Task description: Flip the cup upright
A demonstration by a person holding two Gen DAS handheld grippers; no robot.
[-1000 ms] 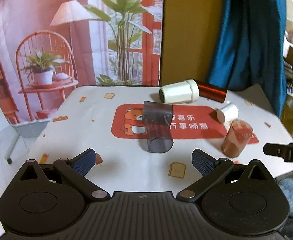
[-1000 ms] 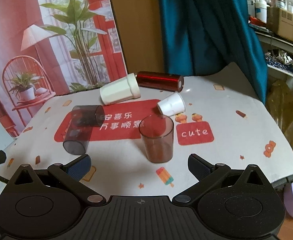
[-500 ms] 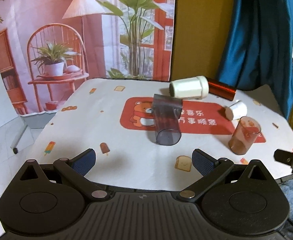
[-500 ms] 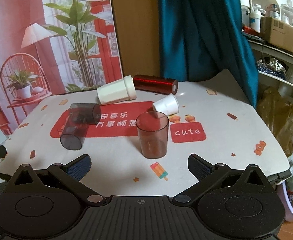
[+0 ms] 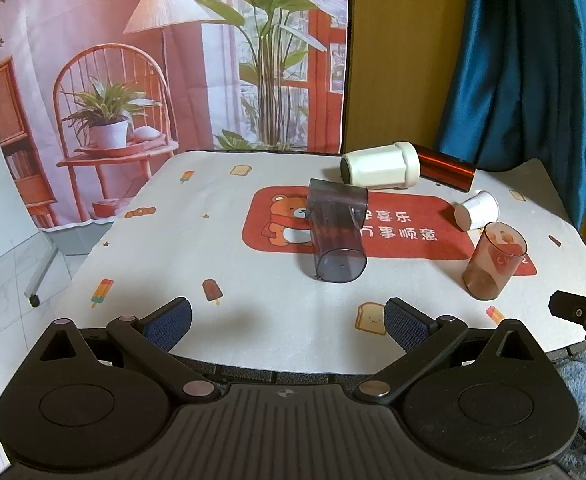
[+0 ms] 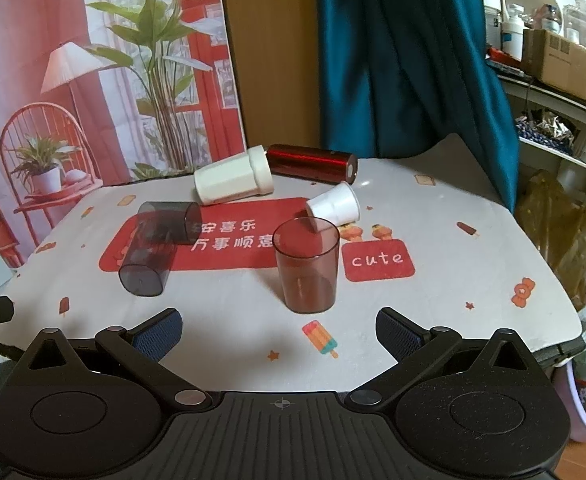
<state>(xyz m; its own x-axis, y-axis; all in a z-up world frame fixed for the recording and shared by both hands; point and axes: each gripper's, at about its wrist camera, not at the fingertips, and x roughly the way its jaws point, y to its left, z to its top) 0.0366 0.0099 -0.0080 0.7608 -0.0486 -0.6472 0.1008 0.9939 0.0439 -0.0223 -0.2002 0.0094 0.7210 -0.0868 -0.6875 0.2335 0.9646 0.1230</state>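
Observation:
A red-brown clear cup (image 6: 307, 266) stands upright on the table; it also shows in the left wrist view (image 5: 493, 260). A smoky grey clear cup (image 5: 335, 236) lies on its side, base toward me; it also shows in the right wrist view (image 6: 155, 248). A cream cup (image 5: 381, 171), a small white paper cup (image 6: 335, 206) and a dark red tumbler (image 6: 313, 162) lie on their sides further back. My left gripper (image 5: 287, 322) and right gripper (image 6: 279, 332) are open and empty, back at the table's near edge.
The table carries a white patterned cloth (image 5: 253, 280) with a red bear panel. A printed backdrop (image 5: 153, 60) and a blue curtain (image 6: 405, 60) stand behind. Shelves with boxes and bottles (image 6: 553, 60) are at the right. The other gripper's tip (image 5: 573, 312) shows at the right edge.
Both grippers have drawn back from the table, so the cups look further away. The cups have not moved.

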